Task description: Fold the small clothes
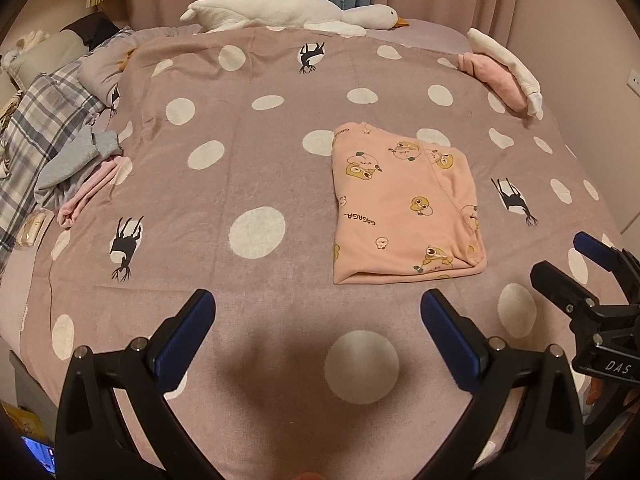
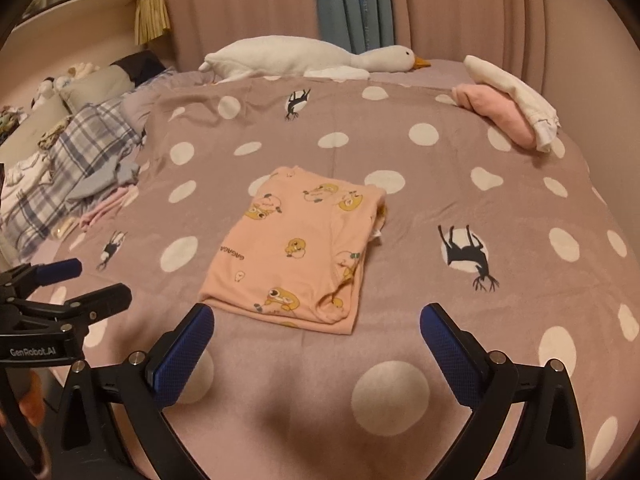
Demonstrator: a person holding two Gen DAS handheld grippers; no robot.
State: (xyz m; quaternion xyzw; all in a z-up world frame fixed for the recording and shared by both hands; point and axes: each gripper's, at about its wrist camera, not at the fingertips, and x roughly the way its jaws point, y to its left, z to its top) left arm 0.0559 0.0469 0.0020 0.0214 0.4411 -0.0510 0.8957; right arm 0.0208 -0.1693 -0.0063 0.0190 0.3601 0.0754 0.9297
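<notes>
Left wrist view: bed (image 1: 280, 184) w/ dotted mauve cover fills frame. Goose plush (image 1: 296, 10) along far edge. Plaid blanket (image 1: 44, 120) far left, grey/pink clothes pile (image 1: 80, 168) beside it. Pink + white roll (image 1: 504, 76) at far right corner. Peach top (image 1: 404, 208), duck print, folded into rectangle, flat on cover, right of center. L gripper (image 1: 318, 308) jaws wide apart, empty, above cover near front edge. R gripper (image 2: 316, 324) likewise spread, empty, just short of top's near edge.

folded garment (image 1: 404, 204) lies on bedspread (image 1: 256, 184), plush goose (image 1: 288, 10) seemingly behind.
</notes>
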